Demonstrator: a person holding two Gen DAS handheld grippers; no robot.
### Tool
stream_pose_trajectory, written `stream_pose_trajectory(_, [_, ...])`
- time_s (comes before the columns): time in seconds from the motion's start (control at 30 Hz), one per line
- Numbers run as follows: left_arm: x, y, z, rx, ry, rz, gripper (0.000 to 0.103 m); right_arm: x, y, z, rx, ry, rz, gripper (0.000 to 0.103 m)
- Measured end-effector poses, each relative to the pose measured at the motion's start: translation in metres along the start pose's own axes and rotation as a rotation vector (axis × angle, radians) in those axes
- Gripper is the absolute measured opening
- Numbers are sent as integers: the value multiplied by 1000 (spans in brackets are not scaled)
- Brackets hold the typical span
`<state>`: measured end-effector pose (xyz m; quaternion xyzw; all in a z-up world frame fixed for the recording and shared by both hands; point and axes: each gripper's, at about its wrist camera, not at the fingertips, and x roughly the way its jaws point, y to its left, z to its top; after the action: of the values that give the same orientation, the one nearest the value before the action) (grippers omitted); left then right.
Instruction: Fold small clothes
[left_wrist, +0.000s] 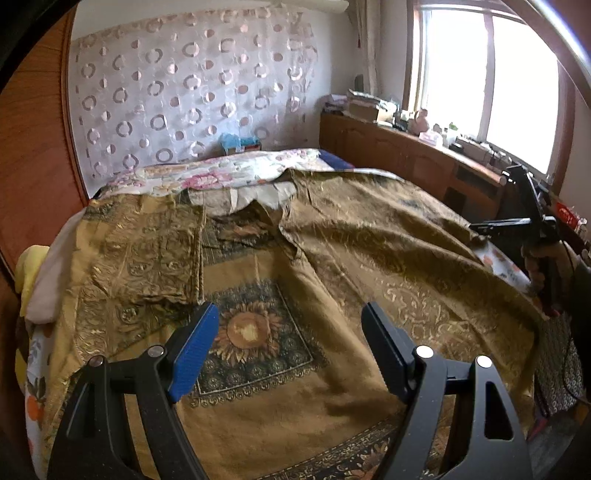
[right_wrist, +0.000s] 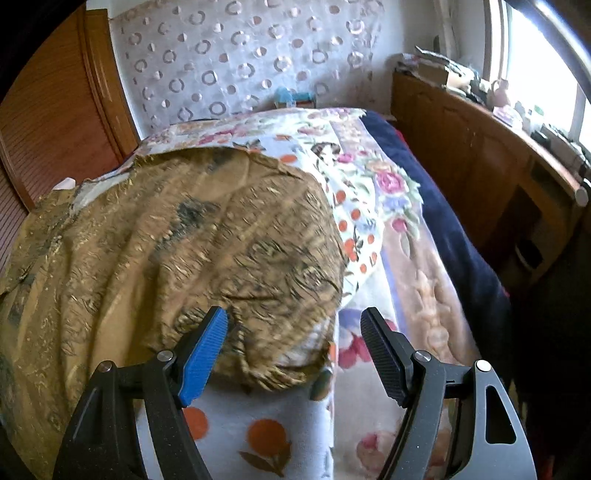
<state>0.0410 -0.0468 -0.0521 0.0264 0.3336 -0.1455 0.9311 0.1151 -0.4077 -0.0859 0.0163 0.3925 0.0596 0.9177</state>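
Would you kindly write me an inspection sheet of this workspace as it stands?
Surface: bed with floral sheet.
Job's things: golden-brown patterned cloth spread out, one flap folded over at left; sunflower panel exposed.
Clutter: white and yellow fabrics at the bed's left edge.
Grippers: left gripper open above the cloth; right gripper open at the cloth's near right edge.
Cables: nothing seen.
Surroundings: circle-patterned curtain, wooden cabinet under a window, navy blanket.

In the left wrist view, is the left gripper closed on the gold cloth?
No: the left gripper has its jaws spread wide above the gold cloth, with nothing between them.
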Motion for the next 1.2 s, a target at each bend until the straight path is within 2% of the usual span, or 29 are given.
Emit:
stream_pose_trajectory(0.23, [15,-2,-6,2,63,-5,80,5,-9,9,22,27,37,76])
stream_pose_trajectory(0.37, [19,-1,-9,1,80,-6,80,9,-10,8,13,28,64,66])
stream_pose_trajectory(0.43, [22,-2,-10,3,89,-5,80,10,-9,8,6,22,76,53])
stream_pose_trajectory(0.6, [26,-2,-12,6,106,-5,80,11,-3,6,-31,9,62,39])
stream_pose_trajectory(0.67, [26,-2,-13,2,109,-5,80,9,-3,7,-44,2,33,25])
stream_pose_trajectory(0.7, [26,-1,-13,0,111,-5,80,8,-4,7,-53,-2,21,11])
stream_pose_trajectory(0.73, [27,-1,-13,-2,113,-5,80,7,-5,8,-60,-5,19,8])
stream_pose_trajectory(0.83, [28,0,-13,-7,118,-2,80,2,-2,12,-94,-23,-17,5])
stream_pose_trajectory(0.97, [30,0,-13,-10,129,11,80,-14,1,22,-80,-101,-44,4])
stream_pose_trajectory(1.2, [33,1,-14,-14,137,17,80,-37,36,35,-98,-212,50,4])
